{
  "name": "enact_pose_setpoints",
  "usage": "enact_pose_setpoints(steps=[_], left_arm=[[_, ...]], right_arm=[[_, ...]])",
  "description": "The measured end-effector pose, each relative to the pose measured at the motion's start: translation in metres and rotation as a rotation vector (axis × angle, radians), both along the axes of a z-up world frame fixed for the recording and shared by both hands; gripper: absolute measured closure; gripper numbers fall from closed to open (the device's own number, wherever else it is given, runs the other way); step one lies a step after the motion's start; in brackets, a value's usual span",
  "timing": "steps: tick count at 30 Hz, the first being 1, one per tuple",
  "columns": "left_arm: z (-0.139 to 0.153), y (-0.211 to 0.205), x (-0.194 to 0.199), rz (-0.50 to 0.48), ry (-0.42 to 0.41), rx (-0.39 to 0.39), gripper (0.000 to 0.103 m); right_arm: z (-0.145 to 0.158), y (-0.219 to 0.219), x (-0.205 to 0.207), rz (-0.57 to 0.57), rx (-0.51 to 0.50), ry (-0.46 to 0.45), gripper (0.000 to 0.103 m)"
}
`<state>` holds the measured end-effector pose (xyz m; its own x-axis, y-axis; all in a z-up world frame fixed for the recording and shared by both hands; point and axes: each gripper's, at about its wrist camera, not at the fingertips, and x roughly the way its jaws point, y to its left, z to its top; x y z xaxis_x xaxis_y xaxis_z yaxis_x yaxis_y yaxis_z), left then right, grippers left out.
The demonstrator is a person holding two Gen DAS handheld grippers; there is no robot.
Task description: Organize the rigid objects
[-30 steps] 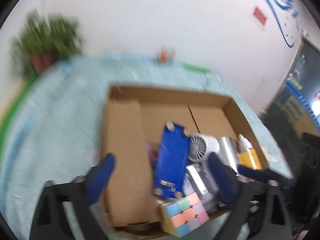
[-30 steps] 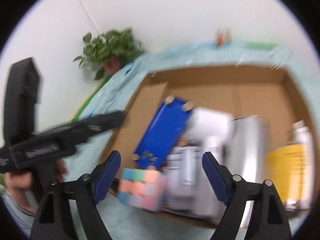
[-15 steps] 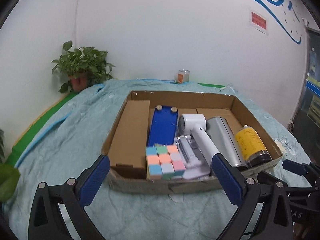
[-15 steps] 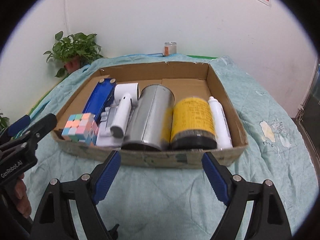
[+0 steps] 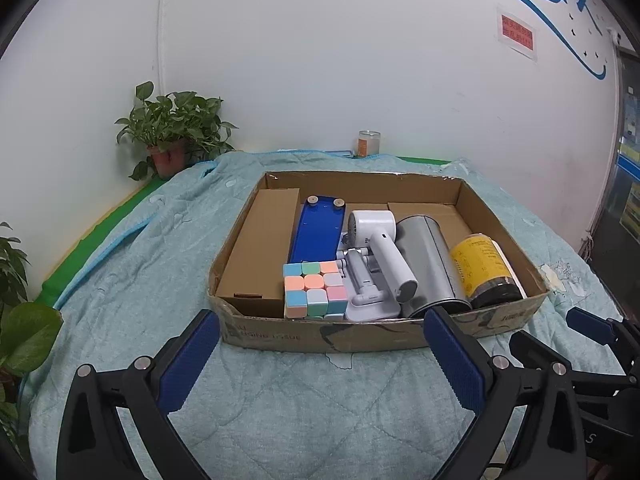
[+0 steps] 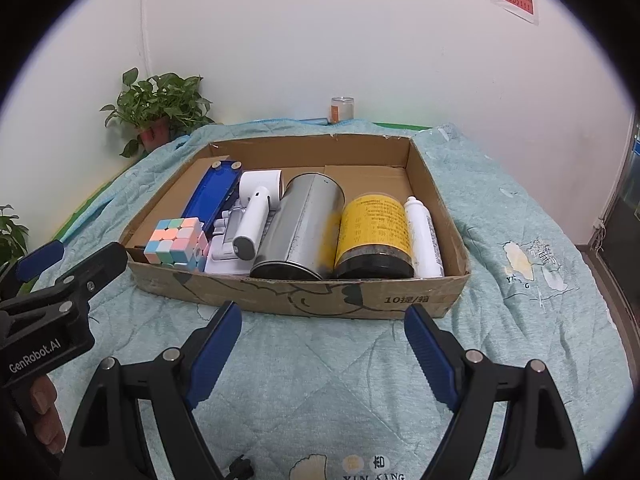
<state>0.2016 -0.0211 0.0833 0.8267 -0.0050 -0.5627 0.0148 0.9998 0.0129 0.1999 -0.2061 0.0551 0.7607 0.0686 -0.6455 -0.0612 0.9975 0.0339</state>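
Note:
A shallow cardboard box [image 5: 360, 336] [image 6: 320, 300] lies on the teal quilt. Inside it, left to right, are a brown carton [image 5: 260, 256], a blue case [image 5: 318, 234] [image 6: 210, 196], a pastel puzzle cube [image 5: 314, 294] [image 6: 174, 242], a white handheld fan [image 5: 384, 256] [image 6: 252, 216], a silver can [image 5: 430, 268] [image 6: 300, 228], a yellow-labelled jar [image 5: 482, 270] [image 6: 374, 236] and a white bottle [image 6: 422, 236]. My left gripper [image 5: 320, 360] stands open just short of the box's near wall, empty. My right gripper [image 6: 322, 352] is open too, in front of the box, holding nothing.
Potted plants [image 5: 172, 132] [image 6: 156, 108] stand at the back left corner, more leaves [image 5: 20, 320] at the left edge. A small glass jar [image 5: 368, 144] [image 6: 342, 110] sits against the white wall. A person's hand [image 6: 44, 412] holds the left gripper's handle.
Both grippers have pulled back from over the box to the quilt in front of it. The box contents now show whole and sharp. Jaws stayed open.

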Motion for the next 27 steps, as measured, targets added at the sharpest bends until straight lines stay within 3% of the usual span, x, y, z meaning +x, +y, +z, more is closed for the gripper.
enact_pose_setpoints(steps=[27], left_arm=[[-0.010,-0.015,0.006,-0.070,0.049,0.000,0.000]], right_arm=[[-0.012,-0.013,0.006,-0.030,-0.018,0.022,0.020]])
